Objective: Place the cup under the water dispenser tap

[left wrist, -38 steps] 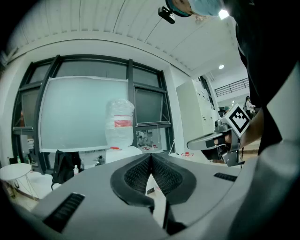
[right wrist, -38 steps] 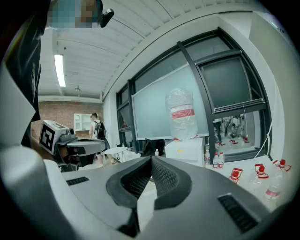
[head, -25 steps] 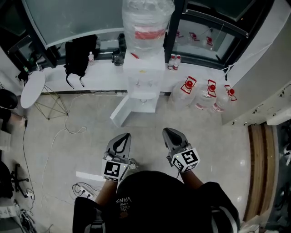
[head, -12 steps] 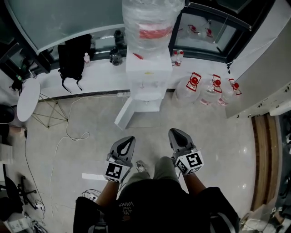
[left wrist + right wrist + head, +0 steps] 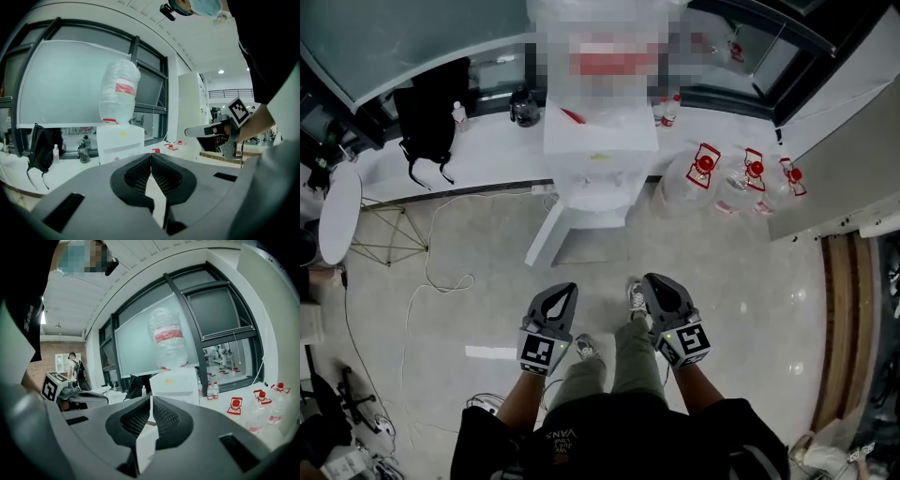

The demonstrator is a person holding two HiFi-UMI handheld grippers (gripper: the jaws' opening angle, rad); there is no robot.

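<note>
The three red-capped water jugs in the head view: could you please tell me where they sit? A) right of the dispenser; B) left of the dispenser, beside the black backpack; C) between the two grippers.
A: the red-capped jugs sit to the right of the water dispenser, while the black backpack is on its left.

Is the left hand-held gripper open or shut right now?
Shut. In the left gripper view, the left hand-held gripper has its jaws touching at the tips, with nothing held between them.
</note>
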